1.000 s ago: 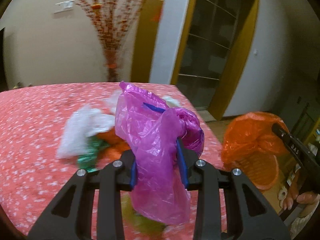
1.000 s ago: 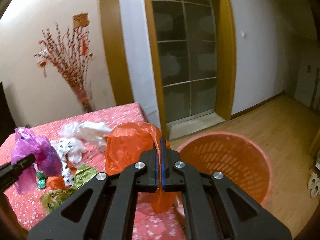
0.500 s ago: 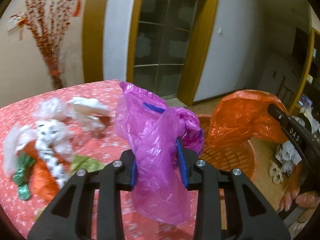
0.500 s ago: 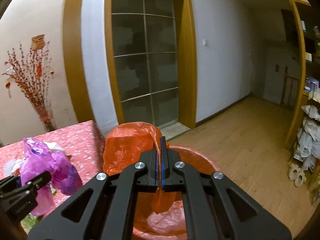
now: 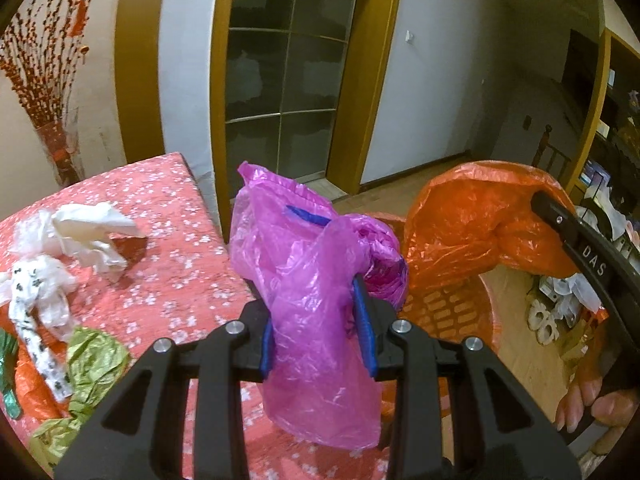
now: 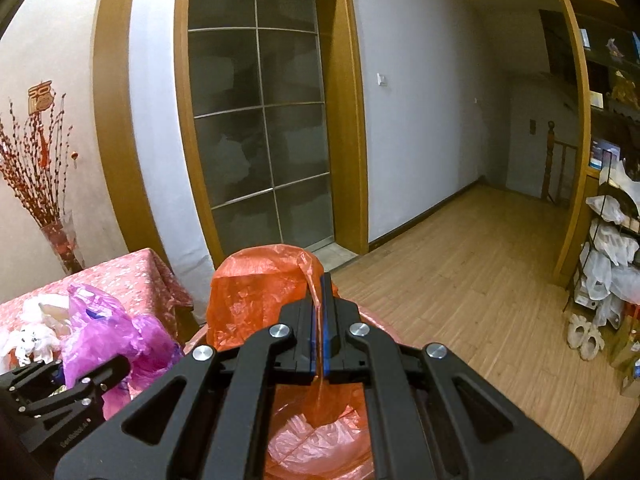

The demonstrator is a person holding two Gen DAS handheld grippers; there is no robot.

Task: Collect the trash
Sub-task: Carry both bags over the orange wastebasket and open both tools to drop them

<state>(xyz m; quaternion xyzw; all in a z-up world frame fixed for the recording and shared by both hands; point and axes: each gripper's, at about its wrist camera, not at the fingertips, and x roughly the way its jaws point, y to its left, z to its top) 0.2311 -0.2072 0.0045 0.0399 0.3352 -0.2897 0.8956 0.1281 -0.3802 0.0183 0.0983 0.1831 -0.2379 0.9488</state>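
left claw [image 5: 318,336] clamped on pink bag [image 5: 316,280], carried off table [image 5: 168,264] toward basket [image 5: 448,312] | right claw [image 6: 319,320] pinched on orange bag [image 6: 256,292] over basket, poised for dropping | other scraps lie on table

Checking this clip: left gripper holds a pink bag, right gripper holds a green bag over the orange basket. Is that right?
Not quite. The right gripper is shut on an orange bag, not a green one; the right wrist view shows it pinched between the pads. The rest holds: the left gripper holds the pink bag, and the orange basket sits below.
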